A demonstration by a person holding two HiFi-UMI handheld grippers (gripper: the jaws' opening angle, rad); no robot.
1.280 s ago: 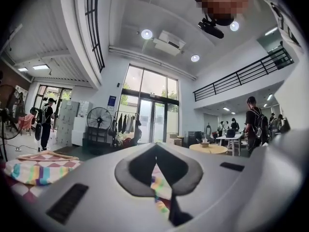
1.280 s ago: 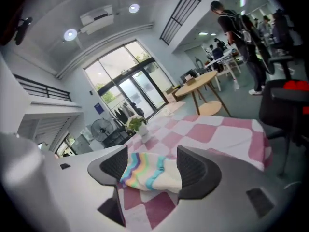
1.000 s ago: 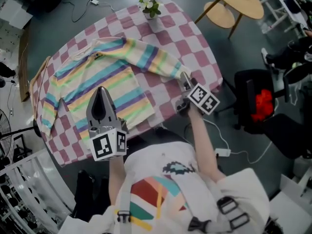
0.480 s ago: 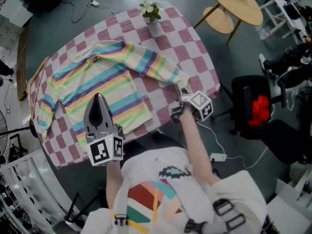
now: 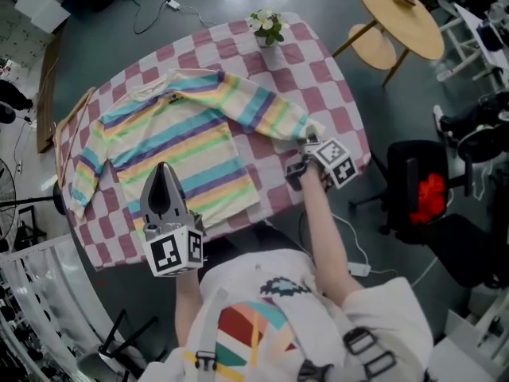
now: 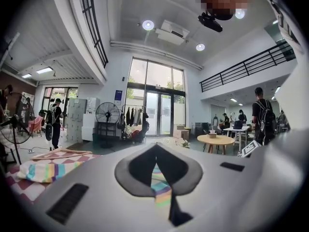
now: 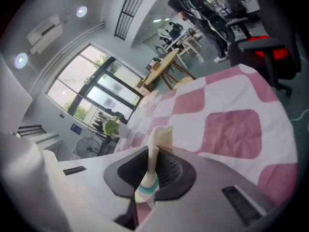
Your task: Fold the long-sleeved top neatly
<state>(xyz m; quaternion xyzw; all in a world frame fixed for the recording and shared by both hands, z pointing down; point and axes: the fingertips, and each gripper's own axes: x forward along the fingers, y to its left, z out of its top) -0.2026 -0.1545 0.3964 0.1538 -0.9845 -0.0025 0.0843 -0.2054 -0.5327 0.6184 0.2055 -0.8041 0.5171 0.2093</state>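
Here, the table under a pink-and-white chequered cloth (image 5: 322, 74) is carrying the pastel-striped knitted long-sleeved top (image 5: 175, 146), which is lying flat across the left and middle of the cloth, collar far and hem near. One sleeve (image 5: 262, 110) is stretching right toward the cloth's right edge, while the other is running down the left side. The left gripper (image 5: 163, 169) is hovering over the near part of the top's body, its jaws pressed together on nothing, with the stripes showing below them. The right gripper (image 5: 308, 144) is sitting at the end of the right-hand sleeve. Its jaws have just been closing and are clamping the cream cuff (image 7: 161, 135), which is sticking up between them. A small potted plant with white flowers (image 5: 268, 26) is standing at the far edge.
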